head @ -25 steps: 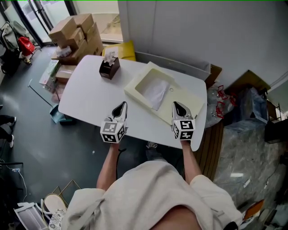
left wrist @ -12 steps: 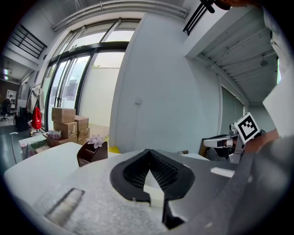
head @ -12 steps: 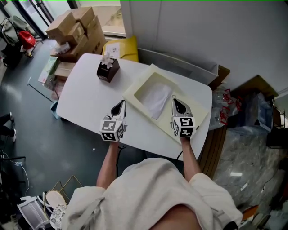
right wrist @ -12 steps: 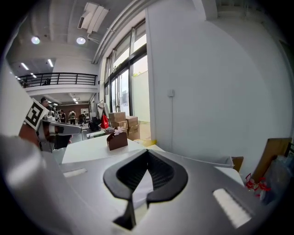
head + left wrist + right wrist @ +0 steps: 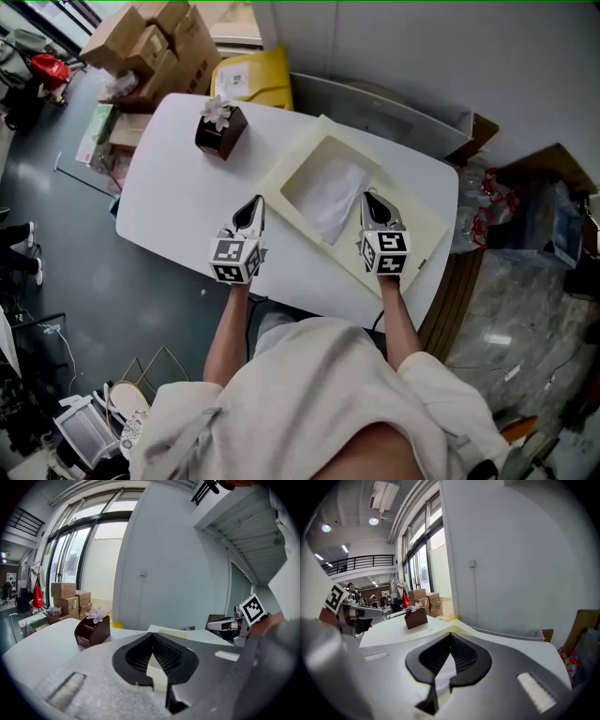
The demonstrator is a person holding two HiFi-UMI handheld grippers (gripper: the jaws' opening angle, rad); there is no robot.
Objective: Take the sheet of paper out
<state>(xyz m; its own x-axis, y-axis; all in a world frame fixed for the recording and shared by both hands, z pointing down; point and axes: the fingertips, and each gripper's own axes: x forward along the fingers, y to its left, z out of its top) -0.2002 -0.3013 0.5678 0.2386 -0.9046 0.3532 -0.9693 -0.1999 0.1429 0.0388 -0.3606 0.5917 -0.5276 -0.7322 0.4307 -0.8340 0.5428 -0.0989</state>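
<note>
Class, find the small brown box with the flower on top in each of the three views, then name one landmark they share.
Head view: brown box, upper left.
Left gripper view: brown box, left of centre, just below mid-height.
Right gripper view: brown box, small, left of centre.
Shared landmark: the stacked cardboard boxes beyond it, in all three views.

Bare counter (image 5: 178, 206) from the left edge to the near-left corner: free passage for a tool. Blocked at the far-left corner by an upright brown box (image 5: 220, 131) topped with a flower. Taken up from the middle to the right edge by a raised-rim tray (image 5: 419, 228), open from above only. Closed off behind the far edge by the wall (image 5: 422, 56). Open gap between left tool (image 5: 253, 204) and right tool (image 5: 372, 202).
</note>
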